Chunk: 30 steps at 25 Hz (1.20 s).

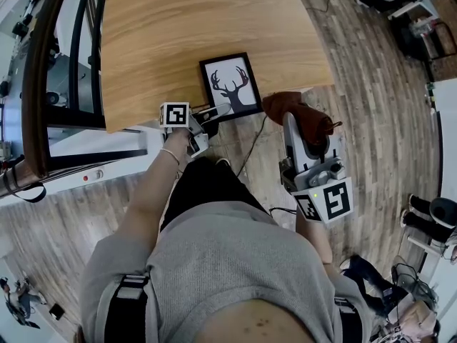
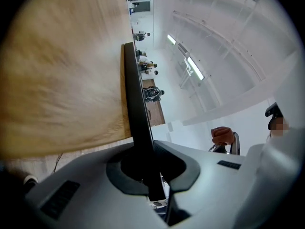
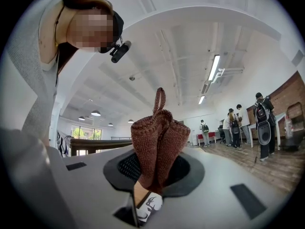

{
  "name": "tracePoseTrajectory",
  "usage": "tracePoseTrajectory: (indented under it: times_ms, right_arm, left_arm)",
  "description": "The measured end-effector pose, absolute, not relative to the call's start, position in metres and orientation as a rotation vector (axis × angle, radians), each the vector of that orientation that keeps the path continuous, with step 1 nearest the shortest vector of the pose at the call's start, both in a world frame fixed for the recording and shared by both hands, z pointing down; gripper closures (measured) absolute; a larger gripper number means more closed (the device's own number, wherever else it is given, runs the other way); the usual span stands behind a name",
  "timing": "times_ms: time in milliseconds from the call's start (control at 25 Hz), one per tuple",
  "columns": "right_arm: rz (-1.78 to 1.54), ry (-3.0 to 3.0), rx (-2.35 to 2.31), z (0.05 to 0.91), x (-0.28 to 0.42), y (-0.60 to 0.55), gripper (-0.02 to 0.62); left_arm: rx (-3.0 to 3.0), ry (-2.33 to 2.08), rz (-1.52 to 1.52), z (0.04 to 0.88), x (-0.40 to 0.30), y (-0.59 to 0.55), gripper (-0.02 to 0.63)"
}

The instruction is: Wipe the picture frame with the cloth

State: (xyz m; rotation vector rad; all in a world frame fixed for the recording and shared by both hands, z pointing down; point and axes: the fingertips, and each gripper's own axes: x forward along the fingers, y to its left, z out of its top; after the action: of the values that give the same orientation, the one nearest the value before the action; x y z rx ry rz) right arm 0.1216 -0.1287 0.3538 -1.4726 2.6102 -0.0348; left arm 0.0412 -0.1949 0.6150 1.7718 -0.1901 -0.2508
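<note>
While pinched at its lower left corner, frame: black rectangular picture frame [image 1: 230,86] with deer silhouette, centre of head view, at near edge of pale wooden tabletop [image 1: 214,20].
Left gripper [image 1: 213,114]: jaws pressed onto frame's rim.
Right gripper [image 1: 289,118]: clamping bunched brown knitted cloth [image 1: 305,116], just right of frame.
Around: black cable [image 1: 251,147] on plank floor [image 1: 371,120] below.
Right gripper view only: deer print glimpsed beneath cloth.

Light wooden tabletop [image 1: 207,27], rounded edge. Grey-brown wood-plank floor [image 1: 371,120]. Dark wooden furniture piece with curved rail [image 1: 36,84], beside the tabletop. White ceiling [image 3: 157,42]; long fluorescent strip lights [image 3: 214,67]; round ceiling lamps [image 3: 96,113]. Red brick wall [image 3: 286,97]. Bright window [image 3: 83,131], far end.
</note>
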Motion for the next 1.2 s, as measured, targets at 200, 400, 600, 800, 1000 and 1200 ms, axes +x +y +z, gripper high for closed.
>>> tracePoseTrajectory:
  times_ms: [200,400,600,800,1000,1200]
  right_arm:
    - [-0.067,2.610,-1.484,0.360,0.121,-0.130,0.499]
    - [-0.071,2.619,-1.467,0.359,0.117,-0.131,0.499]
    - [-0.054,2.625,-1.442,0.355,0.112,-0.131,0.499]
    - [-0.041,2.621,-1.433,0.352,0.108,-0.130,0.499]
    - [-0.026,2.603,-1.440,0.345,0.104,-0.130,0.499]
    - [0.012,2.608,-1.462,0.340,0.093,-0.127,0.499]
  left_arm:
    - [1.797,-0.134,-0.324,0.596,0.044,-0.190,0.397]
    - [1.828,-0.183,-0.290,0.600,0.042,-0.189,0.373]
    - [1.916,-0.267,-0.149,0.618,0.035,-0.184,0.373]
    - [1.967,-0.286,-0.067,0.625,0.022,-0.163,0.373]
    - [1.988,-0.359,-0.022,0.617,-0.009,-0.133,0.373]
    - [2.148,-0.537,0.042,0.566,-0.031,-0.123,0.373]
